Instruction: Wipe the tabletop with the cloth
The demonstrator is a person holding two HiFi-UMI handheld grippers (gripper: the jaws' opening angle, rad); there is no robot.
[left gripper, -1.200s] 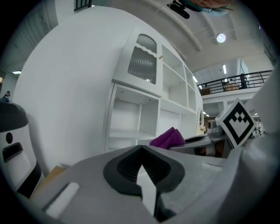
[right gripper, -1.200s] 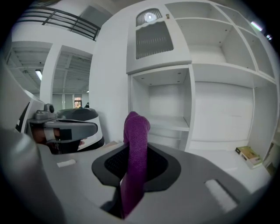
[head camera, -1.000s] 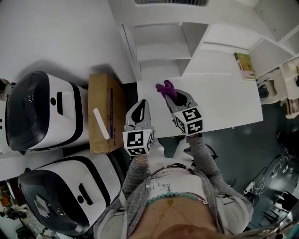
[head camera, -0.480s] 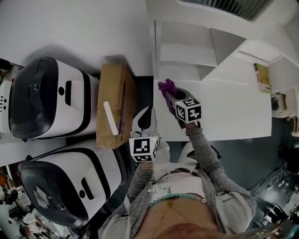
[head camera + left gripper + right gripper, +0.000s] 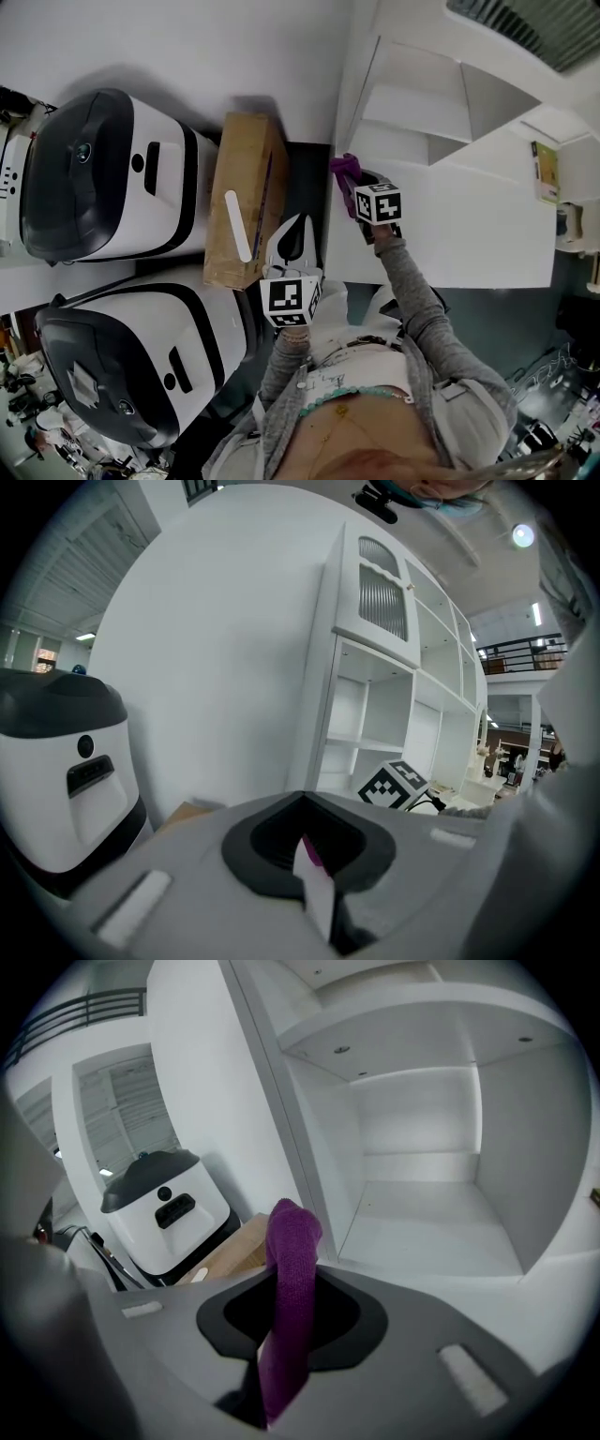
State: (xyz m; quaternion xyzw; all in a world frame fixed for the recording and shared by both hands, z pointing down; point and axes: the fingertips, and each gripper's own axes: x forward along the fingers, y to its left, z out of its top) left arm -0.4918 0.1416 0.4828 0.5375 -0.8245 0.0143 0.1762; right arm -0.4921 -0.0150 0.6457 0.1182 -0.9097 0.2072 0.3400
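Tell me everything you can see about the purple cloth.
The purple cloth looks like a soft knitted fabric, bunched into a narrow strip. It is pinched between the shut jaws of the right gripper, its rounded end sticking out past them. It is near an edge of the white tabletop; contact cannot be told.

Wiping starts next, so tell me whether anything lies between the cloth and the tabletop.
Nothing visible does. The right gripper holds the cloth over the tabletop's left end, by the shelves, and the surface around it is bare.
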